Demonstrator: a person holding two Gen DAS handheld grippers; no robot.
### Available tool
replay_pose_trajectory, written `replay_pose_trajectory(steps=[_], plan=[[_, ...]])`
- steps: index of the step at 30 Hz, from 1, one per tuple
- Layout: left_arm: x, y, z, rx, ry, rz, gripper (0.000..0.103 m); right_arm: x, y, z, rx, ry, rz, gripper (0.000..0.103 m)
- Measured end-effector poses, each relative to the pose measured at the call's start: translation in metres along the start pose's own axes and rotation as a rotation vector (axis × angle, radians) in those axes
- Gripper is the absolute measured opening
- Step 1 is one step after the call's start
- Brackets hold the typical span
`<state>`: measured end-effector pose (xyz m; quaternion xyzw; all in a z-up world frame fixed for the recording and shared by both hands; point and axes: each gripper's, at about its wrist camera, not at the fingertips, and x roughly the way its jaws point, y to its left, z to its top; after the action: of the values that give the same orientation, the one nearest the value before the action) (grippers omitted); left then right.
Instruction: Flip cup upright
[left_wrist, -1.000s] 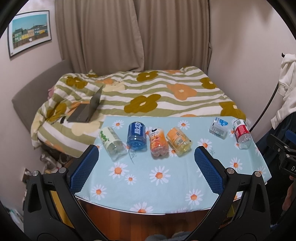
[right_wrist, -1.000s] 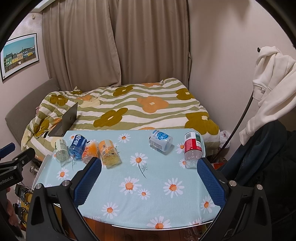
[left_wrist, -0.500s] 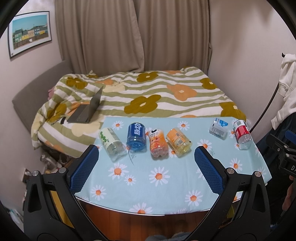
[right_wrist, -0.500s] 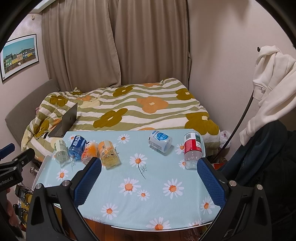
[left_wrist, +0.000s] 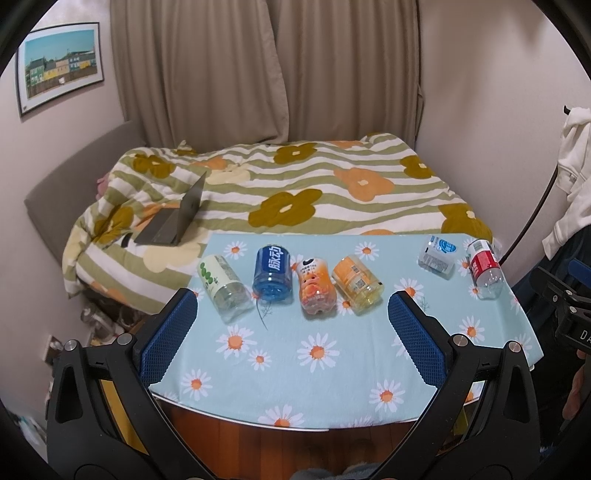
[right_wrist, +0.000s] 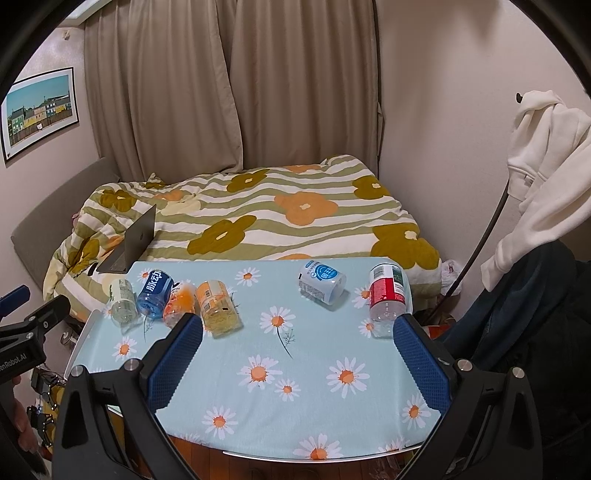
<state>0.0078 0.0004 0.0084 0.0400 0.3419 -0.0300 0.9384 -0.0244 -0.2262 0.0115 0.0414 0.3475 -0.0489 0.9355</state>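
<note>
Left wrist view: left gripper (left_wrist: 290, 317) spread, empty, short of the table (left_wrist: 332, 384). Four cups (left_wrist: 271, 273) on their sides in a row behind it; nothing flipped yet.

Right wrist view: right gripper (right_wrist: 297, 334) spread, empty. Red-labelled cup (right_wrist: 387, 295) and white-blue cup (right_wrist: 322, 281) lying at the table's far right.

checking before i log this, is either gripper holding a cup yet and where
Nothing is held. The left gripper and right gripper are both open above the table, apart from the cups.
</note>
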Motion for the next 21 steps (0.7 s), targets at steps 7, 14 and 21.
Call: replay_pose_trajectory(steps=[7, 14, 21], plan=[[0.0, 0.0, 0.0, 0.0, 0.001, -0.001, 0.103, 0.001, -0.001, 0.0, 0.002, 0.0, 0.0, 0.103], [0.0, 0.0, 0.0, 0.0, 0.003, -0.002, 0.103, 0.001, -0.003, 0.0, 0.003, 0.0, 0.003, 0.103], [0.007, -0.012, 0.02, 0.041, 0.019, -0.024, 0.103, 0.001, -0.012, 0.001, -0.006, 0.002, -0.005, 0.103]])
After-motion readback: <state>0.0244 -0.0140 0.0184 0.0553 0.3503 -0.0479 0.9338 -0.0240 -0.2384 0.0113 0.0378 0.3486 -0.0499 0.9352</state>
